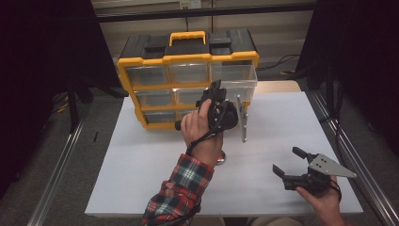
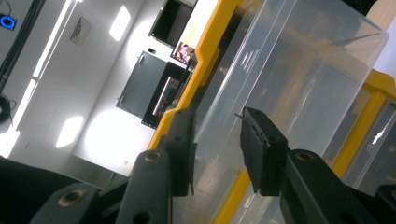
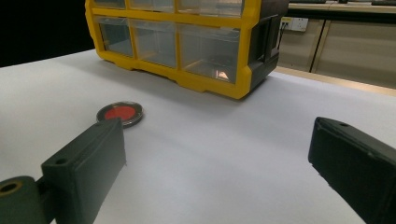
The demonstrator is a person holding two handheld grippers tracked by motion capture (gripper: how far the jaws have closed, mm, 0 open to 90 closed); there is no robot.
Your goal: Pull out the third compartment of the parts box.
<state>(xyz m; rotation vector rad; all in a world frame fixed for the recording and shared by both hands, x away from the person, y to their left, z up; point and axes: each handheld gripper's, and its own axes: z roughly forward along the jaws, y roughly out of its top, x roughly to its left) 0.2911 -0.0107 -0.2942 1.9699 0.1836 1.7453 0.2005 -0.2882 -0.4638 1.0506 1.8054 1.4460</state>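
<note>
Drawer juts from the organizer; left hand-held gripper straddles its corner, pads apart; right hand-held gripper gapes empty above the table.

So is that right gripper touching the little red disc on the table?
Apart. In the right gripper view, the right gripper hangs open, and white table shows between its jaws and the red disc beyond.

I see a white table, its top smooth and plain. At its far edge stands a yellow and black organizer with rows of clear drawers, resting directly on the surface. Nearer my side, close to the middle, lies a small round disc with a red centre and dark rim, flat on the white top, well apart from the organizer.
</note>
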